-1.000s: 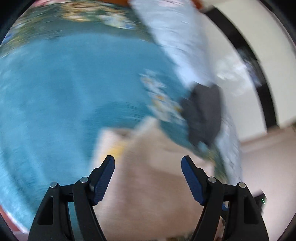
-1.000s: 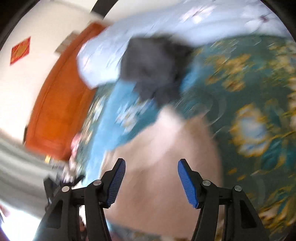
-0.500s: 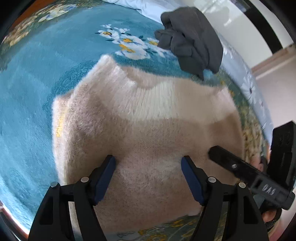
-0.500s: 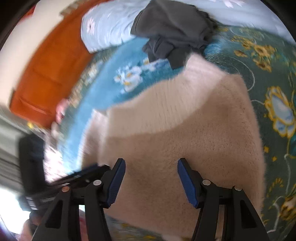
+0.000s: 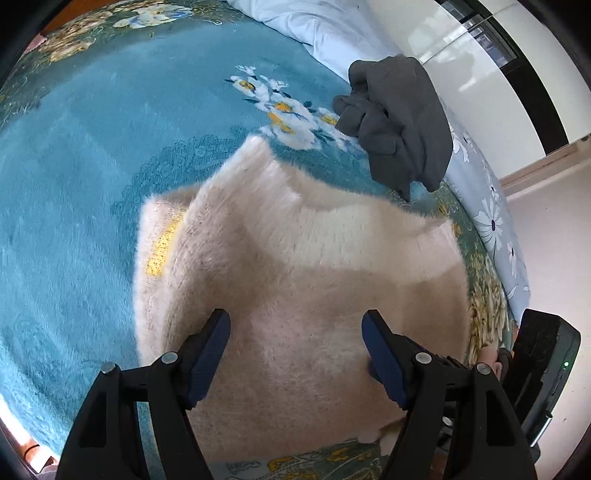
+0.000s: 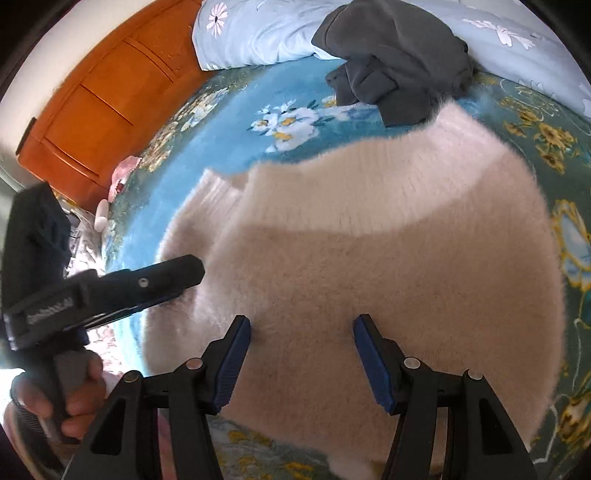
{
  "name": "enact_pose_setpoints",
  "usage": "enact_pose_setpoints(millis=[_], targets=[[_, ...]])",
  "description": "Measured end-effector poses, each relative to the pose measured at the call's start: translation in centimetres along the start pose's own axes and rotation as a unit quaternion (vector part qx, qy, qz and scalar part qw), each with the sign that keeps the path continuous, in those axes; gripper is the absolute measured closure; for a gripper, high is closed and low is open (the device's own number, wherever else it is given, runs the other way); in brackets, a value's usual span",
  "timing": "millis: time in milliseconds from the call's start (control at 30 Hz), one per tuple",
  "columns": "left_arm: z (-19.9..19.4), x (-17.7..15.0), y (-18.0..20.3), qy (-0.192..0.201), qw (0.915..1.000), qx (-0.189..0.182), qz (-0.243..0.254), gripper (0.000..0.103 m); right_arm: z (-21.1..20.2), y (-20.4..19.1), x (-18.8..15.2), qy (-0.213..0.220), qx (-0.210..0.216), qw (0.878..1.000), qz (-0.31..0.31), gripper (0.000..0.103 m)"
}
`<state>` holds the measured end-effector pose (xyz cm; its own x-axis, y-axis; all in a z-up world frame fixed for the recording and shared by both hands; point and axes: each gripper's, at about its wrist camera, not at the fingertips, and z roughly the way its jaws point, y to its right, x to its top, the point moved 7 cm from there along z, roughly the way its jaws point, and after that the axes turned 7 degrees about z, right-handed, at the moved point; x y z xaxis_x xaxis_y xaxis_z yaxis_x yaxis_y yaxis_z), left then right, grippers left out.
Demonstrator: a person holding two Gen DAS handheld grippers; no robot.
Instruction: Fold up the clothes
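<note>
A fluffy cream sweater [image 5: 295,280] lies flat on a blue floral blanket [image 5: 74,192], neckline toward the far side, with a sleeve folded in on its left. It also shows in the right wrist view [image 6: 388,251]. My left gripper [image 5: 295,347] is open and empty just above the sweater's near part. My right gripper [image 6: 301,350] is open and empty over the sweater's near part too. The left gripper's body also shows in the right wrist view [image 6: 110,288], held by a hand at the sweater's left side.
A crumpled dark grey garment [image 5: 399,114] lies beyond the sweater's neckline, also in the right wrist view [image 6: 391,59]. A light blue flowered pillow [image 6: 258,33] lies behind it. An orange wooden headboard [image 6: 96,96] stands at far left.
Both grippers swung down from a blurred sweep and settled over the sweater's near part. Both stayed open. The sweater lies where it was.
</note>
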<state>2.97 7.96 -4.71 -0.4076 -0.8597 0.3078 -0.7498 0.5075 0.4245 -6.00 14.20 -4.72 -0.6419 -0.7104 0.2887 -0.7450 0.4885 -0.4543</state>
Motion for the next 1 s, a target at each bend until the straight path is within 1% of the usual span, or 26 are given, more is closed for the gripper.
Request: enact_pose_setpoints(millis=[33,67,100,133,167,233,300,333,367,400,433,467,500,533,567,633,667,733,767,867,933,1000], targets=[[-0.5,0.1,0.0,0.009,1.0000,-0.002,-0.001,0.028,-0.4,0.1,0.2,0.000,0.005,1.000,0.010,0.040],[-1.4,0.1,-0.3,0.027,0.9996,-0.004,-0.006,0.028,-0.9,0.2,0.5,0.005,0.011,1.000,0.018,0.040],[-2.3,0.5,-0.9,0.049,0.9986,-0.003,-0.020,0.028,-1.8,0.4,1.0,0.018,0.018,0.999,0.025,0.040],[-3.1,0.8,-1.6,0.068,0.9971,-0.001,-0.036,0.028,-2.7,0.6,1.5,0.032,0.025,0.999,0.032,0.040],[-3.5,0.9,-2.8,0.076,0.9953,0.005,-0.060,0.028,-3.7,0.9,2.0,0.049,0.029,0.998,0.037,0.040],[-4.1,0.9,-5.1,0.085,0.9901,0.018,-0.110,0.028,-5.8,3.6,2.7,0.079,0.015,0.995,0.065,0.040],[-2.8,0.0,-7.4,0.052,0.9849,0.034,-0.161,0.028,-7.4,7.0,3.1,0.097,0.002,0.989,0.108,0.041],[-1.8,-0.6,-8.1,0.027,0.9828,0.036,-0.179,0.028,-7.4,8.9,2.9,0.089,0.008,0.986,0.143,0.041],[-1.0,-1.1,-8.6,0.003,0.9803,0.037,-0.194,0.028,-7.2,10.6,2.7,0.083,0.025,0.980,0.178,0.041],[-0.4,-1.4,-8.8,-0.011,0.9790,0.034,-0.201,0.028,-7.0,11.6,2.5,0.079,0.062,0.972,0.210,0.041],[-0.2,-1.6,-8.9,-0.017,0.9783,0.031,-0.204,0.027,-7.0,12.5,2.4,0.078,0.091,0.964,0.237,0.041],[0.0,-1.7,-8.9,-0.020,0.9775,0.028,-0.208,0.027,-7.2,12.8,2.5,0.081,0.101,0.960,0.248,0.041],[-0.1,-1.6,-9.0,-0.016,0.9767,0.024,-0.213,0.025,-7.6,13.0,2.7,0.087,0.100,0.958,0.254,0.041],[-0.2,-1.5,-9.1,-0.012,0.9759,0.020,-0.217,0.025,-7.9,13.3,2.9,0.095,0.087,0.958,0.255,0.041],[-0.3,-1.5,-9.2,-0.009,0.9750,0.016,-0.221,0.025,-8.1,13.5,3.2,0.101,0.057,0.962,0.246,0.041],[-0.3,-1.5,-9.3,-0.007,0.9731,0.006,-0.230,0.024,-7.8,13.7,3.4,0.093,0.026,0.969,0.226,0.040],[-0.1,-1.6,-9.3,-0.011,0.9727,0.004,-0.232,0.024,-7.3,13.8,3.2,0.082,0.030,0.970,0.227,0.040],[0.3,-1.8,-9.1,-0.023,0.9721,-0.003,-0.233,0.022,-5.3,14.1,2.5,0.045,0.043,0.970,0.234,0.040],[0.6,-1.8,-9.1,-0.030,0.9719,-0.006,-0.234,0.021,-4.5,14.5,2.3,0.037,0.044,0.969,0.241,0.040],[1.3,-1.8,-8.7,-0.044,0.9723,-0.014,-0.229,0.017,-2.6,15.4,2.3,0.035,0.073,0.958,0.275,0.037],[1.5,-1.8,-8.6,-0.049,0.9719,-0.019,-0.229,0.014,-1.9,16.0,3.1,0.039,0.108,0.947,0.301,0.037],[1.8,-1.7,-8.7,-0.055,0.9702,-0.024,-0.235,0.013,-1.4,16.2,3.6,0.035,0.125,0.941,0.313,0.037]])
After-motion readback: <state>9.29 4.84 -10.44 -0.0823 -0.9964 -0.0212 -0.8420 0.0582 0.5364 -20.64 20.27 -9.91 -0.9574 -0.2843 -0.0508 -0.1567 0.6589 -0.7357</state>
